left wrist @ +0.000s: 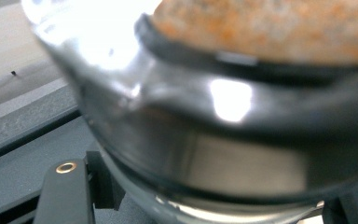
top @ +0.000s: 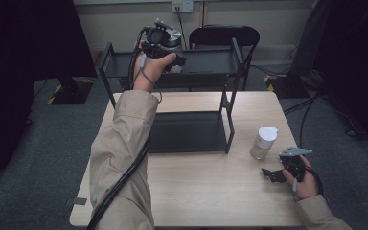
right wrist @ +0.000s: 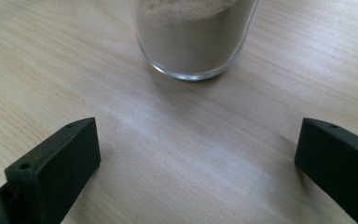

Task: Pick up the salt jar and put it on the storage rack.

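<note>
My left gripper [top: 178,62] is raised over the top tier of a black rack [top: 211,61]. It is shut on a clear glass jar [left wrist: 205,116] with orange-brown contents. In the left gripper view the jar is blurred and very close, and one black finger [left wrist: 67,196] shows at its lower left. My right gripper [top: 269,173] rests low over the wooden table [top: 206,191] at the right, open, with nothing between its fingers [right wrist: 56,168]. Just ahead of it stands a second glass jar [top: 263,143] with a white lid, holding beige powder [right wrist: 193,37].
The rack's lower tier [top: 187,132] sits on the table's far half, with its right post [top: 230,120] close to the white-lidded jar. A black chair [top: 223,36] stands behind the rack. Cables lie on the floor at the right.
</note>
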The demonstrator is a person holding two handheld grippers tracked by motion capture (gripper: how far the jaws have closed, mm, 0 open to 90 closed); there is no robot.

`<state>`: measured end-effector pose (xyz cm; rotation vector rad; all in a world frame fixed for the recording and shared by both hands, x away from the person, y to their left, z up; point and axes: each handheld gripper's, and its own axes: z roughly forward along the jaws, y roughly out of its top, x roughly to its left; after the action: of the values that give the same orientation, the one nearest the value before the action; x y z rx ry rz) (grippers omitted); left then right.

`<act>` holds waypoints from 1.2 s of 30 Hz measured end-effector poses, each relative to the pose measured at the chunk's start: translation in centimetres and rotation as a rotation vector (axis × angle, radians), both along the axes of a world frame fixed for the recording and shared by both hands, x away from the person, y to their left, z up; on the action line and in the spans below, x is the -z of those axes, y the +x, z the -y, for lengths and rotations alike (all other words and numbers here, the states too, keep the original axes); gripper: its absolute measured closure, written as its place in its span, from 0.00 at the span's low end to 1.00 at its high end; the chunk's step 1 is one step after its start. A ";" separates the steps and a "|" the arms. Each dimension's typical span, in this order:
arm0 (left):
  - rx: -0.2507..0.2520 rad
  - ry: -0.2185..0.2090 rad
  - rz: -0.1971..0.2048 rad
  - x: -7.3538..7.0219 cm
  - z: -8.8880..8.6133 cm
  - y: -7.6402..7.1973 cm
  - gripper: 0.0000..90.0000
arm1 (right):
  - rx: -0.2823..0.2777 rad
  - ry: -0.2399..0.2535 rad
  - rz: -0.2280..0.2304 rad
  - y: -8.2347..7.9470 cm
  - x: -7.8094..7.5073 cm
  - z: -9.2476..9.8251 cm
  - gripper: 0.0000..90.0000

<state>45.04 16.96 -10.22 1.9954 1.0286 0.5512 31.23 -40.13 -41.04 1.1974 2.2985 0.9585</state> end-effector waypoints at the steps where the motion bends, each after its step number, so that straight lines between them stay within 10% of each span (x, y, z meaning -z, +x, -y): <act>1: -0.002 -0.004 -0.001 0.0 0.0 0.0 0.34 | 0.000 0.000 0.000 0.0 0.0 0.0 0.00; 18: -0.024 -0.026 0.019 0.7 0.0 -0.4 0.33 | 0.000 0.000 0.000 0.0 0.0 0.0 0.00; 36: -0.059 -0.041 0.052 0.6 0.0 -2.1 0.05 | 0.000 0.000 0.000 0.0 0.0 0.0 0.00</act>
<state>42.95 16.97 -10.78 1.9101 1.0620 0.6054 31.23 -40.13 -41.04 1.1973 2.2988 0.9583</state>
